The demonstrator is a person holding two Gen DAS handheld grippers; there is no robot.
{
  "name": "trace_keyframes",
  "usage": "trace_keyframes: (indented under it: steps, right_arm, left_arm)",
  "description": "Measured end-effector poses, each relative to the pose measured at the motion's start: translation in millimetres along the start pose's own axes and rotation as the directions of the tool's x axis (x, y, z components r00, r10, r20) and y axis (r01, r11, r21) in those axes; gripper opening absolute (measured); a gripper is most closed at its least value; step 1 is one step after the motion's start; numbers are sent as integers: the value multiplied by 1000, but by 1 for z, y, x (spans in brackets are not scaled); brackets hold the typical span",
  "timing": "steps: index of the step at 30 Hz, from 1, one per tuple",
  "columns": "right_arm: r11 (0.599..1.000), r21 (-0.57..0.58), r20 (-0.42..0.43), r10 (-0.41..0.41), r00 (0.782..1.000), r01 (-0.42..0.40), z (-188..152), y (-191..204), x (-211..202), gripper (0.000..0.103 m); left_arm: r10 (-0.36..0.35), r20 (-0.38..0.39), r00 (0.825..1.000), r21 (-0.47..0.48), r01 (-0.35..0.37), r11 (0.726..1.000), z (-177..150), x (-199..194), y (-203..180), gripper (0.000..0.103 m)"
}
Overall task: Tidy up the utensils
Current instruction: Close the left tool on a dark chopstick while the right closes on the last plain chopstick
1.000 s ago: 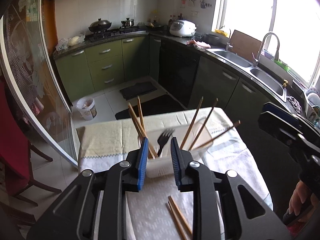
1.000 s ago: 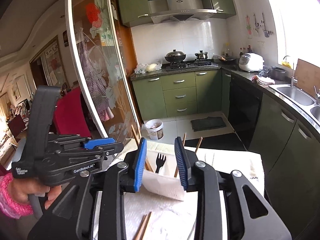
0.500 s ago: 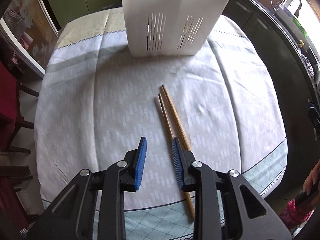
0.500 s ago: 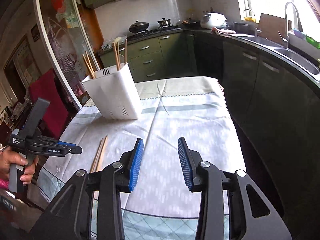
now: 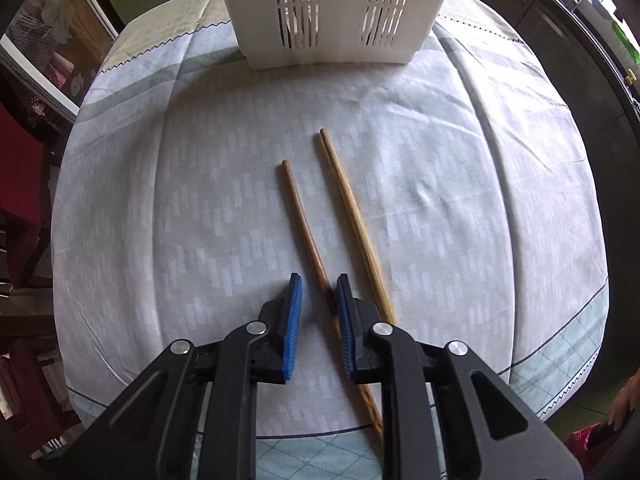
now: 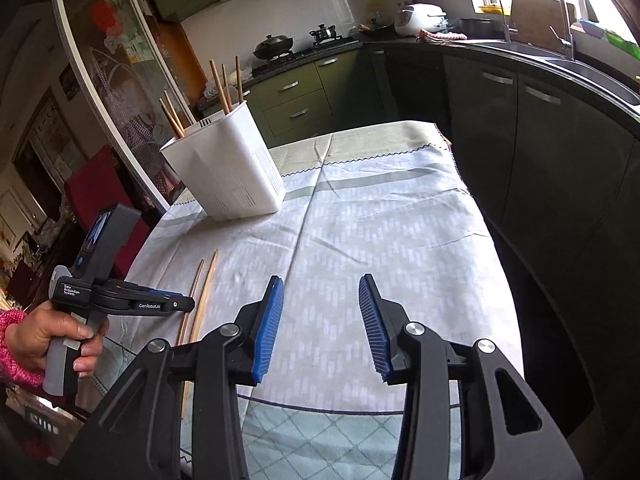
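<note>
Two wooden chopsticks lie side by side on the tablecloth, the left chopstick (image 5: 298, 204) and the longer right chopstick (image 5: 352, 208). My left gripper (image 5: 319, 280) points down over them. Its jaws are closing, with the left chopstick's near end between the blue pads and a gap still showing. The right chopstick runs outside the right finger. A white slotted utensil holder (image 5: 332, 12) stands beyond, with several chopsticks (image 6: 224, 84) upright in it. My right gripper (image 6: 320, 280) hovers over bare cloth to the right, jaws opening, nothing between them. It also sees the left gripper (image 6: 188, 303) held by a hand (image 6: 40, 336).
The table carries a pale patterned tablecloth (image 5: 160, 200) that hangs over its near edge. A red chair (image 6: 100, 188) and a glass door (image 6: 112, 60) stand at the left. Dark green cabinets (image 6: 540, 140) run along the right, close to the table's side.
Both grippers came down from above the holder towards the table. The left one tipped downward and settled over the left chopstick, its jaws narrowing; the right one's jaws widened.
</note>
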State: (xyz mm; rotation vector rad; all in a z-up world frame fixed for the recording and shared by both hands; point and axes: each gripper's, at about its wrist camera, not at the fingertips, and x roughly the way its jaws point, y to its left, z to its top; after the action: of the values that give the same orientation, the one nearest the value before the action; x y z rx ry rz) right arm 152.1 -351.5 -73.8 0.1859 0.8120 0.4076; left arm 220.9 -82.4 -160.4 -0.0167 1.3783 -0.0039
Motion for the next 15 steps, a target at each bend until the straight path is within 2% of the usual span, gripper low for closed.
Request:
trace_keyframes:
  steps: [4, 8, 15]
  right_arm:
    - [997, -66, -67, 26, 997, -31, 1, 33, 29, 40]
    - [986, -143, -161, 60, 985, -84, 0, 78, 70, 40]
    - [956, -280, -294, 0, 956, -86, -9, 147, 143, 40]
  left_arm:
    - [-10, -6, 1000, 3, 10, 1000, -7, -1, 14, 9]
    - [-2, -5, 1000, 4, 2, 1000, -12, -4, 36, 8]
    - [3, -1, 1000, -5, -3, 1000, -17, -7, 69, 8]
